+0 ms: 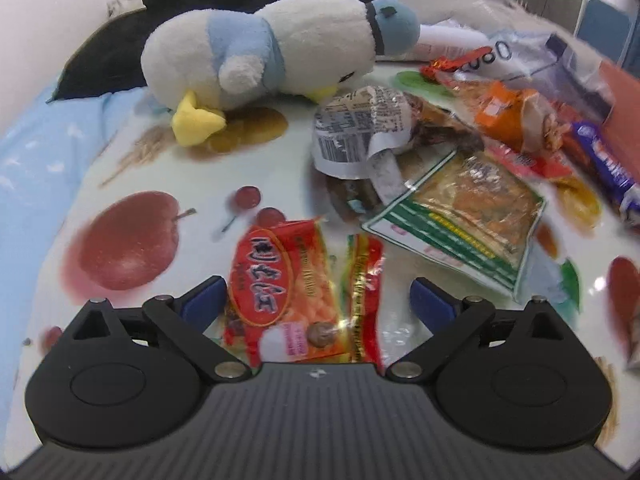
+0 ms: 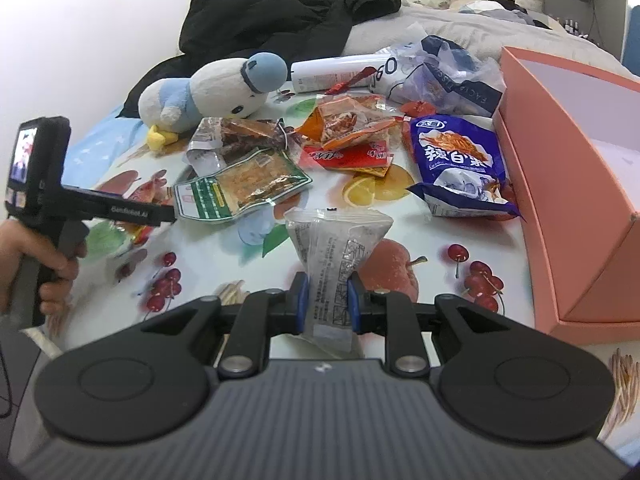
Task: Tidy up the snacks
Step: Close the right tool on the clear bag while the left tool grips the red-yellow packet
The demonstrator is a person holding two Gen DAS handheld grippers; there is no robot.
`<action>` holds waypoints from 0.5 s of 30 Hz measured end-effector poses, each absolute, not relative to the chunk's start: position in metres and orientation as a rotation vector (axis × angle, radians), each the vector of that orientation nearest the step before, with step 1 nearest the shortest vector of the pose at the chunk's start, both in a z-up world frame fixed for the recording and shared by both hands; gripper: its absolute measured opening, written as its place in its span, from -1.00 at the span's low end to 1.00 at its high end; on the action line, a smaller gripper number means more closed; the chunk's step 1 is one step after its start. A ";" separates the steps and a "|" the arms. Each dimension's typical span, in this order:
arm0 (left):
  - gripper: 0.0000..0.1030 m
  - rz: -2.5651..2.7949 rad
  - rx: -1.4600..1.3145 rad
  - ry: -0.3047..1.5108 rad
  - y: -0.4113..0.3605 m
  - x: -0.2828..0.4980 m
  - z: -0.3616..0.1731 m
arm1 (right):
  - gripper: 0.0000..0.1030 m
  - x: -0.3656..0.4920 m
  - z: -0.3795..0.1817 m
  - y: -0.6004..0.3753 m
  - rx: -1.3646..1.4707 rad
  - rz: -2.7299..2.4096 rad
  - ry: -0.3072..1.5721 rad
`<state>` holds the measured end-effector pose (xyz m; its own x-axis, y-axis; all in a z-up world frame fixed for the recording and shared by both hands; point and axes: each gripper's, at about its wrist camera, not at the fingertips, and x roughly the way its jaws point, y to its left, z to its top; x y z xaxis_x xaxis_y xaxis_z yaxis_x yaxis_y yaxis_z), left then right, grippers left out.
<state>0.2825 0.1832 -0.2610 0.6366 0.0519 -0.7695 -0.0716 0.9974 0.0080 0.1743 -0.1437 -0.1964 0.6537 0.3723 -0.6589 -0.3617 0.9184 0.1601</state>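
Blue pads of the right gripper (image 2: 327,300) are pinching a clear packet (image 2: 335,256) above the table (image 2: 432,236); only this view shows the pink box (image 2: 576,184). Left gripper (image 1: 318,300) is gaping over a red packet (image 1: 280,280), not touching it.

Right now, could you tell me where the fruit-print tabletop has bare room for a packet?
Free: the near patch between the green-edged clear packet and the pink cardboard box. Crowded: the far pile beside the blue-and-white plush penguin.

Clear printed packet (image 2: 332,264) upright; red snack packet (image 1: 280,292) flat on cloth.
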 end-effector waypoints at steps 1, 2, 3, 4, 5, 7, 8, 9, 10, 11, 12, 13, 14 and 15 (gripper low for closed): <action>0.83 0.075 -0.009 0.877 0.181 0.281 -0.261 | -0.54 0.174 -0.196 -0.145 0.016 0.417 0.750; 0.79 0.074 -0.009 0.874 0.179 0.279 -0.261 | -0.54 0.173 -0.196 -0.146 0.020 0.414 0.751; 0.73 0.070 -0.016 0.873 0.177 0.277 -0.261 | -0.54 0.174 -0.197 -0.147 0.026 0.412 0.752; 0.69 0.065 -0.013 0.875 0.175 0.274 -0.260 | -0.54 0.174 -0.198 -0.148 0.033 0.411 0.755; 0.62 0.062 -0.011 0.878 0.172 0.272 -0.259 | -0.54 0.174 -0.198 -0.150 0.038 0.408 0.759; 0.57 0.069 -0.032 0.888 0.165 0.265 -0.256 | -0.54 0.174 -0.199 -0.152 0.042 0.409 0.762; 0.57 0.068 -0.032 0.892 0.160 0.261 -0.256 | -0.54 0.174 -0.199 -0.152 0.042 0.409 0.762; 0.55 0.063 -0.024 0.894 0.153 0.256 -0.255 | -0.54 0.173 -0.199 -0.153 0.047 0.409 0.764; 0.54 0.059 -0.019 0.893 0.147 0.250 -0.255 | -0.54 0.172 -0.199 -0.154 0.051 0.409 0.769; 0.53 0.054 -0.017 0.892 0.140 0.244 -0.255 | -0.54 0.172 -0.199 -0.156 0.056 0.408 0.779; 0.52 0.052 -0.014 0.891 0.133 0.237 -0.255 | -0.54 0.171 -0.198 -0.158 0.062 0.409 0.787; 0.52 0.053 -0.012 0.891 0.126 0.230 -0.254 | -0.54 0.169 -0.196 -0.159 0.062 0.412 0.792; 0.51 0.054 -0.014 0.892 0.120 0.225 -0.254 | -0.54 0.167 -0.194 -0.161 0.055 0.415 0.794; 0.50 0.055 -0.020 0.893 0.114 0.219 -0.252 | -0.54 0.164 -0.193 -0.162 0.047 0.417 0.794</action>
<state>0.2185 0.1138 -0.2523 0.6257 0.0394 -0.7791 -0.0558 0.9984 0.0057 0.1643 -0.1621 -0.1930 0.6242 0.3808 -0.6822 -0.3462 0.9176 0.1954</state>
